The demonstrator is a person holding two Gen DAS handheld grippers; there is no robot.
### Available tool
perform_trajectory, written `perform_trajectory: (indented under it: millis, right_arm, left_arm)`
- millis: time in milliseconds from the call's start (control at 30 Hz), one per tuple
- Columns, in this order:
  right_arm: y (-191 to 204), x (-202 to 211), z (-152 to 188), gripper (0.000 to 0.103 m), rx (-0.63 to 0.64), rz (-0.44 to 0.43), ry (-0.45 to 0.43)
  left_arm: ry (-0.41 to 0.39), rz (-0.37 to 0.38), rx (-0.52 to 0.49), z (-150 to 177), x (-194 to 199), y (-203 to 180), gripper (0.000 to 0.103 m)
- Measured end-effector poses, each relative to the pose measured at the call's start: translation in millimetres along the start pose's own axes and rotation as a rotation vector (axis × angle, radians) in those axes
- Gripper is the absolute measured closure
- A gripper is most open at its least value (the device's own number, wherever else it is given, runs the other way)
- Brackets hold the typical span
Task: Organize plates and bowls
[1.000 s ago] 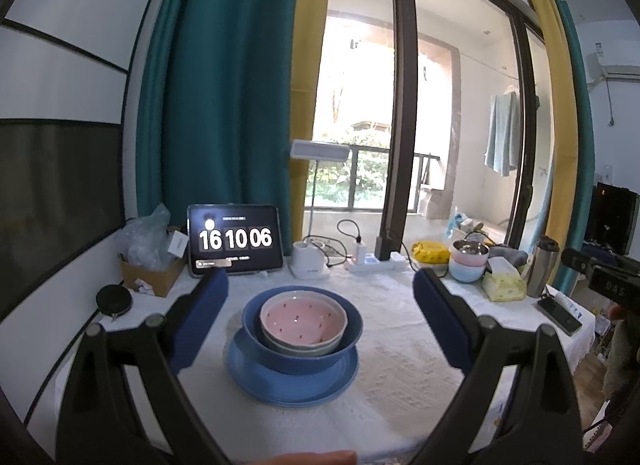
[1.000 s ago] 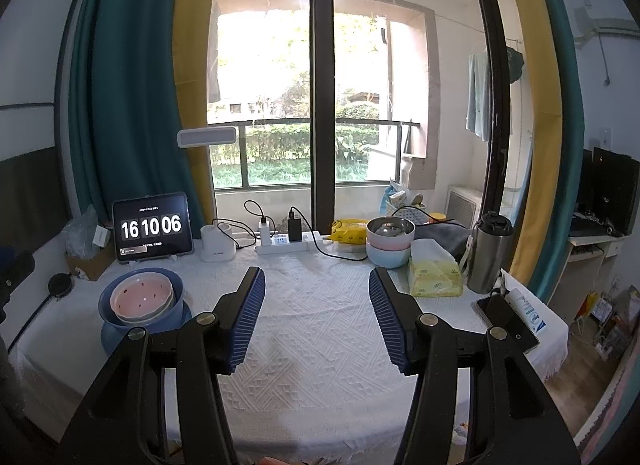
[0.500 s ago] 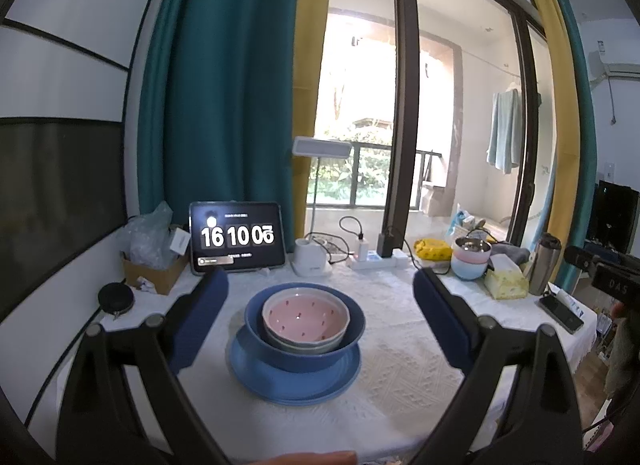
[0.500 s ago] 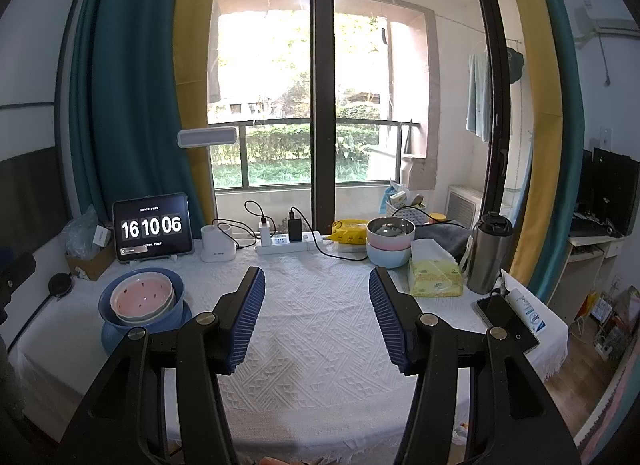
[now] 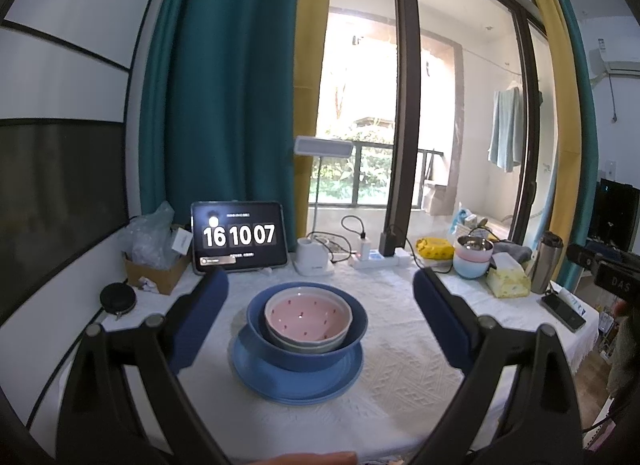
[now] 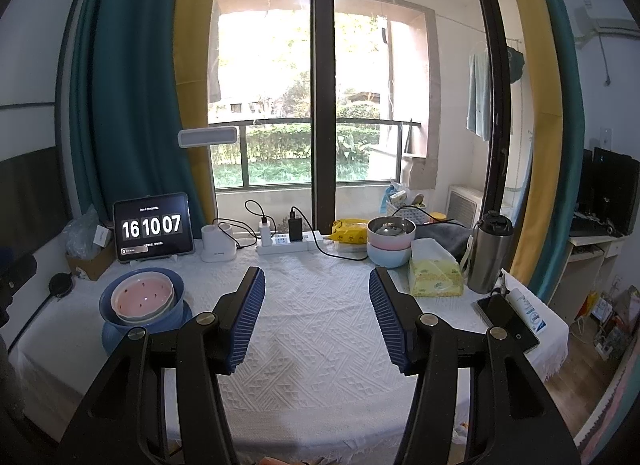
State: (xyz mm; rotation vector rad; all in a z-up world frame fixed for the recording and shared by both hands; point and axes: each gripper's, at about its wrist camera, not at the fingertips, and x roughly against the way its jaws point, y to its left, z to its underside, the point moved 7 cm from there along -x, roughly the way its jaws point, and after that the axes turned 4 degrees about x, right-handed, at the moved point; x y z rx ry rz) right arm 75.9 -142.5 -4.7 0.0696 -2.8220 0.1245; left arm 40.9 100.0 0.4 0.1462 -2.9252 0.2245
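On the white-clothed bench (image 5: 400, 369) sits my stack: a pink bowl (image 5: 307, 315) dotted red, nested with a pale bowl under it inside a deep blue bowl (image 5: 280, 349), all on a blue plate (image 5: 296, 383). My left claw (image 5: 320, 307) stands wide apart and empty, its blue pads flanking the stack at nine and three o'clock without touching it. My right claw (image 6: 317, 315) is parted too, gripping nothing, over bare cloth, with the stack at its nine o'clock.
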Motion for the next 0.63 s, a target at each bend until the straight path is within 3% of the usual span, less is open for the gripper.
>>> perform_trajectory:
  millis: [633]
  right_arm:
    - [0.9, 0.0, 0.1, 0.045, 0.002, -0.003, 0.001]
  left_arm:
    - [-0.004, -0.001, -0.001, 0.1, -0.6, 1.4, 0.008]
